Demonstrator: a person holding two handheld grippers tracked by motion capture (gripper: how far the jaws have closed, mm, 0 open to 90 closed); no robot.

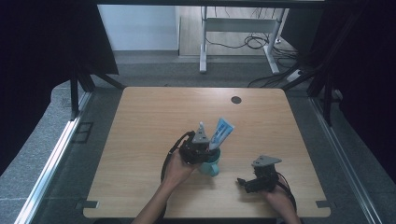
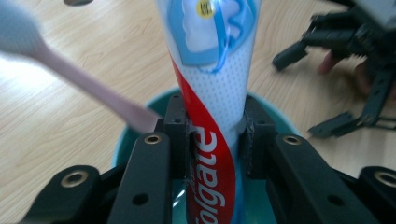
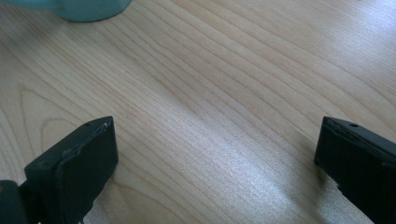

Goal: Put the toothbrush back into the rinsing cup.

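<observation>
A blue, white and red toothpaste tube [image 1: 221, 132] [image 2: 215, 93] stands tilted in a teal cup [image 1: 211, 167] [image 2: 122, 144] near the table's middle. My left gripper [image 1: 208, 150] [image 2: 212, 126] reaches over the cup, its pads against both sides of the tube. A toothbrush with a pink handle [image 2: 93, 88] leans out of the cup to the left. My right gripper [image 1: 242, 181] [image 3: 217, 140] rests low over the wood to the right of the cup, open wide with nothing between its jaws. It also appears in the left gripper view [image 2: 299, 95]. The cup's base [image 3: 88, 9] sits at the upper left of the right gripper view.
The wooden table [image 1: 149, 121] has a dark round grommet [image 1: 236, 100] near its far edge. Beyond it stand a metal desk frame [image 1: 203, 42] and floor cables [image 1: 257, 42]. Dark curtains hang on both sides.
</observation>
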